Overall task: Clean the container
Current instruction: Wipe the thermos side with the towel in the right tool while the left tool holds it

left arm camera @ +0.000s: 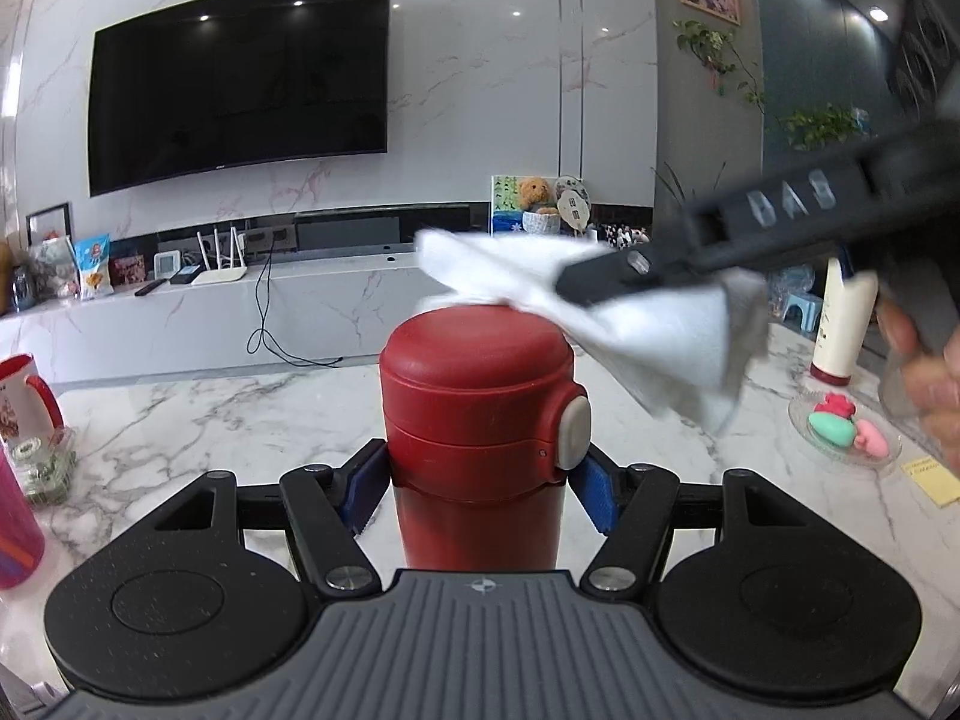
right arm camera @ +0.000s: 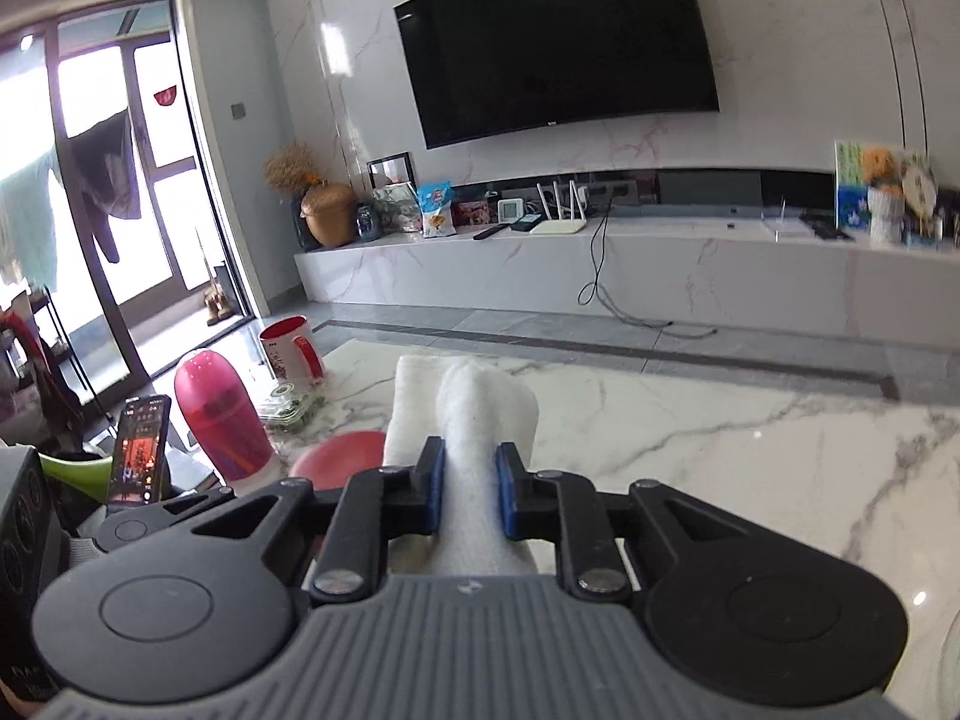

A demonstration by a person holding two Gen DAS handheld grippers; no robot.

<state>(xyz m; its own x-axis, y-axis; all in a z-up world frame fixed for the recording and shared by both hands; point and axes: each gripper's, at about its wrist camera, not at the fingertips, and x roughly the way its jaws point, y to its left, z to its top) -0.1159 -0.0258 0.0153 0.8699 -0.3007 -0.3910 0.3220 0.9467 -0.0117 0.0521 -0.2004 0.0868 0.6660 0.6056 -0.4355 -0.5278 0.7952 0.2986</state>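
Observation:
A red thermos bottle [left arm camera: 477, 414] with a grey lid button stands upright on the marble table. My left gripper [left arm camera: 478, 483] is shut on its body just below the lid. My right gripper [right arm camera: 471, 483] is shut on a white cloth [right arm camera: 465, 414]. In the left wrist view that gripper [left arm camera: 606, 288] reaches in from the right and holds the cloth [left arm camera: 636, 330] against the top of the lid. In the right wrist view the red lid [right arm camera: 345, 456] shows just left of and below the cloth.
On the marble table [left arm camera: 210, 426]: a red-handled white mug [left arm camera: 24, 402], a pink bottle [right arm camera: 222, 420], a clear box [right arm camera: 291, 405], a phone [right arm camera: 139, 450], a cream bottle [left arm camera: 843, 324] and a glass dish of coloured pieces [left arm camera: 846, 429]. A TV wall stands behind.

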